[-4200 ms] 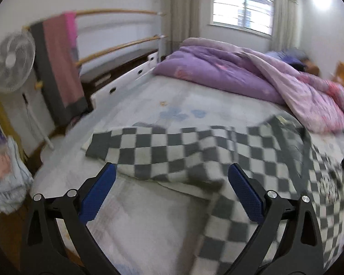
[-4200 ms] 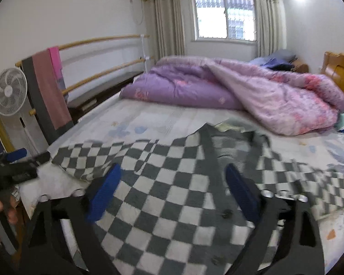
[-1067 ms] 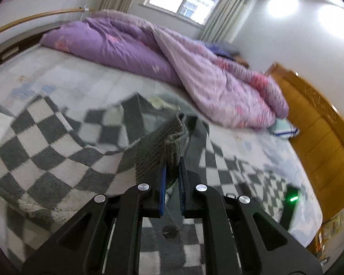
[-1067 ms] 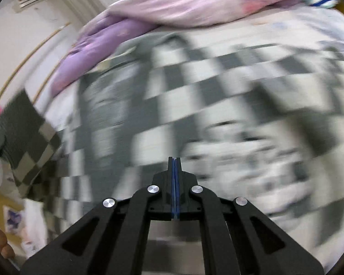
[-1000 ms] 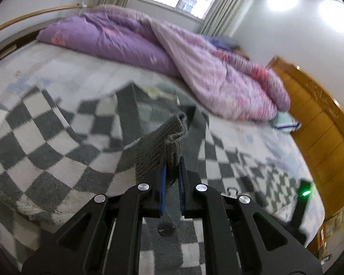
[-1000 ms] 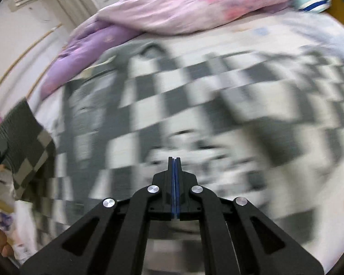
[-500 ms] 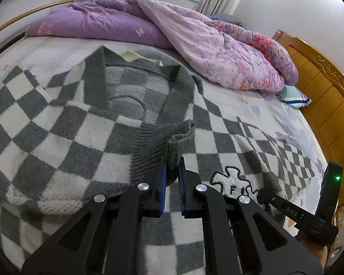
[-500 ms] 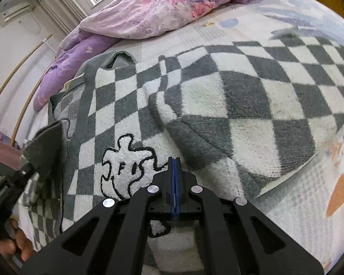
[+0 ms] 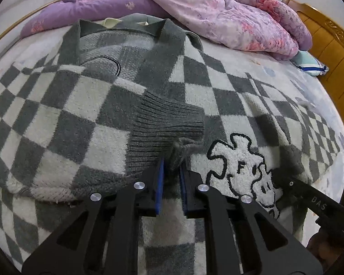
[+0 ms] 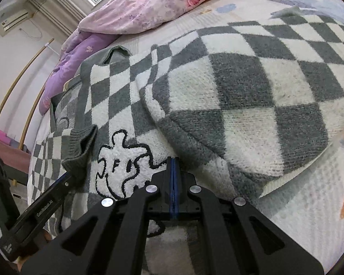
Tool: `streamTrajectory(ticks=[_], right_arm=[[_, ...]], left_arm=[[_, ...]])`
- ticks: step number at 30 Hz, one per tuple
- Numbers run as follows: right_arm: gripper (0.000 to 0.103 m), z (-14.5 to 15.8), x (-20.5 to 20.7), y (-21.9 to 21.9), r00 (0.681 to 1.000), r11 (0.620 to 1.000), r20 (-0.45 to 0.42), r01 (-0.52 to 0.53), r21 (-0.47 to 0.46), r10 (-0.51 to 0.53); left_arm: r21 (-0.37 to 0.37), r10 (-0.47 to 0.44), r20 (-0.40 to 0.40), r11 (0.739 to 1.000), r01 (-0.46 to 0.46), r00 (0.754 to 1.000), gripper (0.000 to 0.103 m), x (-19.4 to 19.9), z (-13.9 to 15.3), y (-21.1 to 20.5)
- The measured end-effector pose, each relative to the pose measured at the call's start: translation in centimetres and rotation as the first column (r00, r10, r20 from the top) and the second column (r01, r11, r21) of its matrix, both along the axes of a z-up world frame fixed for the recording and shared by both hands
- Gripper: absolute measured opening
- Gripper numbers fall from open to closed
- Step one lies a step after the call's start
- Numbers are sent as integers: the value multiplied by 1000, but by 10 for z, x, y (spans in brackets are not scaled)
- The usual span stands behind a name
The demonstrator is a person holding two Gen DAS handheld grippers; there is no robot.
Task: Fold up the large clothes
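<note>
A grey-and-white checked knit cardigan (image 9: 75, 105) lies spread on the bed, with a white cartoon patch (image 9: 243, 167) on its front. The left sleeve is folded across the body, and its grey ribbed cuff (image 9: 165, 123) rests on the chest. My left gripper (image 9: 172, 162) still pinches the cuff's edge while its jaws are opening. In the right wrist view the cuff (image 10: 80, 146) stands up from the left gripper (image 10: 68, 174). My right gripper (image 10: 173, 160) is shut with nothing in it, low over the cardigan (image 10: 240, 96) beside the patch (image 10: 123, 160).
A purple and pink quilt (image 9: 217, 13) is heaped along the far side of the bed. A wooden headboard (image 9: 332, 52) and a small pillow (image 9: 309, 64) sit at the right. Bare sheet (image 10: 298, 217) shows beside the hem; rails (image 10: 23, 73) line the left.
My left gripper carried the sleeve cuff across and down onto the cardigan's chest. The right gripper, shut throughout, settled low near the cartoon patch.
</note>
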State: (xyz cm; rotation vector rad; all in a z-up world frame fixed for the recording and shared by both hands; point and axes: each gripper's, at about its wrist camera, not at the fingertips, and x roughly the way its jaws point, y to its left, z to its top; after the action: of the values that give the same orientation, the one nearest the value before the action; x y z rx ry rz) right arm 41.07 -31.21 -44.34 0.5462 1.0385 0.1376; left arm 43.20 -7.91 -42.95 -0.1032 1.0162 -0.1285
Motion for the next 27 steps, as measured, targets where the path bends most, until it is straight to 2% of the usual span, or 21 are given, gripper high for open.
streamTrajectory(ticks=[2, 4, 5, 8, 10, 12, 13, 14, 16, 17, 18, 21, 23, 25, 27], right_arm=[[0, 7, -1, -3, 1000, 1000, 6, -6, 25, 6], [0, 19, -7, -16, 999, 995, 43, 6, 102, -10], [6, 27, -10, -26, 997, 990, 72, 19, 137, -29], [6, 51, -22, -65, 984, 983, 152, 65, 174, -92], [8, 60, -28, -101, 974, 978, 165, 130, 164, -157], [19, 61, -31, -139, 964, 969, 149, 199, 145, -221], [30, 60, -34, -163, 955, 961, 137, 244, 133, -262], [33, 58, -36, -179, 947, 953, 130, 277, 122, -292], [33, 56, -44, -224, 919, 927, 133, 357, 112, -370], [33, 55, -47, -239, 904, 913, 136, 393, 113, -406], [33, 52, -51, -261, 880, 888, 130, 443, 121, -456], [33, 40, -56, -308, 827, 829, 94, 537, 155, -554], [33, 30, -56, -331, 799, 795, 67, 580, 177, -598], [33, 17, -50, -347, 785, 772, 25, 602, 203, -619], [33, 7, -42, -352, 784, 765, -3, 606, 216, -621]], left_arm=[[-24, 8, 7, 1000, -8, 1000, 31, -3, 8, -4], [-63, -10, 42, 998, 13, 999, 31, -9, 23, -15], [-73, -27, 60, 997, 32, 998, 31, -11, 29, -24], [-118, -113, 86, 985, 122, 990, 31, -10, 39, -58], [-101, -157, 83, 981, 165, 984, 31, -8, 37, -81], [-62, -187, 70, 979, 192, 980, 31, -5, 28, -102], [-67, -192, 58, 978, 195, 980, 31, -4, 24, -107], [-75, -192, 43, 978, 194, 981, 31, -1, 18, -111], [-81, -199, 4, 977, 198, 980, 26, 4, 4, -116], [-71, -221, -16, 973, 220, 975, 14, 6, -3, -122], [-54, -235, -24, 971, 233, 972, 7, 6, -7, -125], [19, -272, -27, 962, 272, 962, 7, 5, -19, -139], [19, -271, -36, 962, 271, 962, 6, 7, -22, -139], [-7, -263, -49, 965, 263, 964, 6, 12, -24, -137], [-15, -261, -51, 965, 261, 964, 6, 13, -25, -135]])
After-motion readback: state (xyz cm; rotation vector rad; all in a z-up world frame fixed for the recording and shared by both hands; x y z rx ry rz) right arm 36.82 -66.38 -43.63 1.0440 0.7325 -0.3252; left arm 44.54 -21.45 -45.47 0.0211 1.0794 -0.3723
